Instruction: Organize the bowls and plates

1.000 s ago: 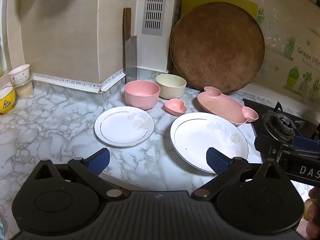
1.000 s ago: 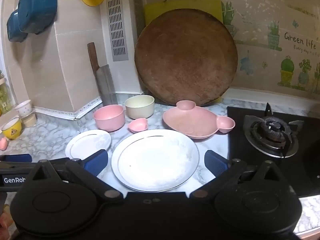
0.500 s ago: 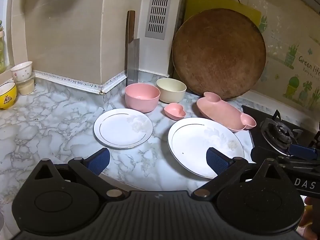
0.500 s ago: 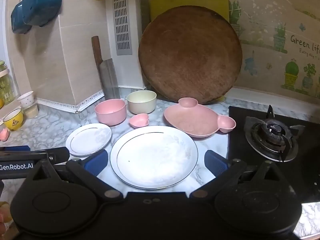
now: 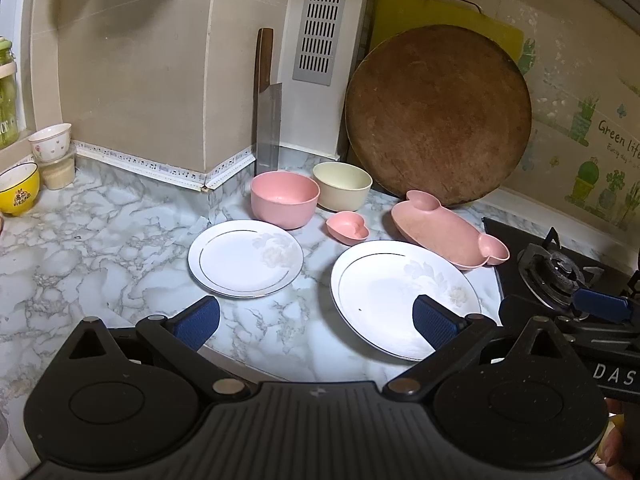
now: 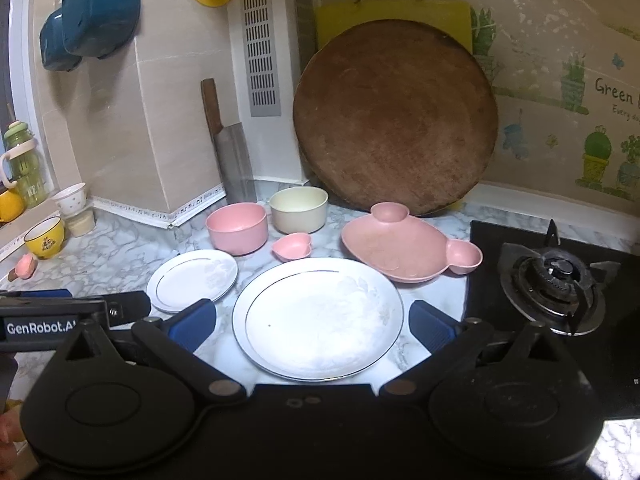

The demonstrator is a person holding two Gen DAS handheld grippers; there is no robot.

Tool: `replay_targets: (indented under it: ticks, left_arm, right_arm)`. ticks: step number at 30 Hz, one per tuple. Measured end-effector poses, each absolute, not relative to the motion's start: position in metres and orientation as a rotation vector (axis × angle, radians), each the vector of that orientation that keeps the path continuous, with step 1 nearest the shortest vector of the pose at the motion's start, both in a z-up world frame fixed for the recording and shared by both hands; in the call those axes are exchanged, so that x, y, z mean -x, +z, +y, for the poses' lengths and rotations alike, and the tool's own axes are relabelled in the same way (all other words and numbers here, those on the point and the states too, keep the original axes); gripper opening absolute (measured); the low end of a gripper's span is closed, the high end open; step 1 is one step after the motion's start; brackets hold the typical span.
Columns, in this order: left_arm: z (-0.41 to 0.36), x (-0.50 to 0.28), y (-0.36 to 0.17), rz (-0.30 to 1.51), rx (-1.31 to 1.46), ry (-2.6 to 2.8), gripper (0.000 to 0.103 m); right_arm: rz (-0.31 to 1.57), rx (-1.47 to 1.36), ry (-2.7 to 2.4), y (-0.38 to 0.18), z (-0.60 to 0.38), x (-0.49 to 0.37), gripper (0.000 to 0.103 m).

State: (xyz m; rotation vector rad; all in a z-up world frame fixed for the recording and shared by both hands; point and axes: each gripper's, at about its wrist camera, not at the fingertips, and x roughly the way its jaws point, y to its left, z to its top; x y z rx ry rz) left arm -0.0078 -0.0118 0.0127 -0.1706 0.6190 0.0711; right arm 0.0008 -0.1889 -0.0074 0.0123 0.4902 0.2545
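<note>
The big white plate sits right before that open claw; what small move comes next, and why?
Probably ease the right claw forward and down to the big white plate's near rim. Both claws are open and empty, and nothing is stacked yet.

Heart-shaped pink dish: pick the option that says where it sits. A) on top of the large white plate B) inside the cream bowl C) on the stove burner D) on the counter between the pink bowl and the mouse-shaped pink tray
D: the heart-shaped pink dish rests on the marble counter, with the pink bowl on its left and the mouse-shaped pink tray on its right.
</note>
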Motion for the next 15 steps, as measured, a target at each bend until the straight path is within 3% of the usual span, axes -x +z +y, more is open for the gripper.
replay_targets:
  ticks: [15]
  left_arm:
    - [-0.0187, 0.0111, 0.0173, 0.609, 0.178, 0.064, 0.103]
  right_arm:
    - [0.478, -0.019, 0.241, -0.0047, -0.1989, 0.0035, 0.103]
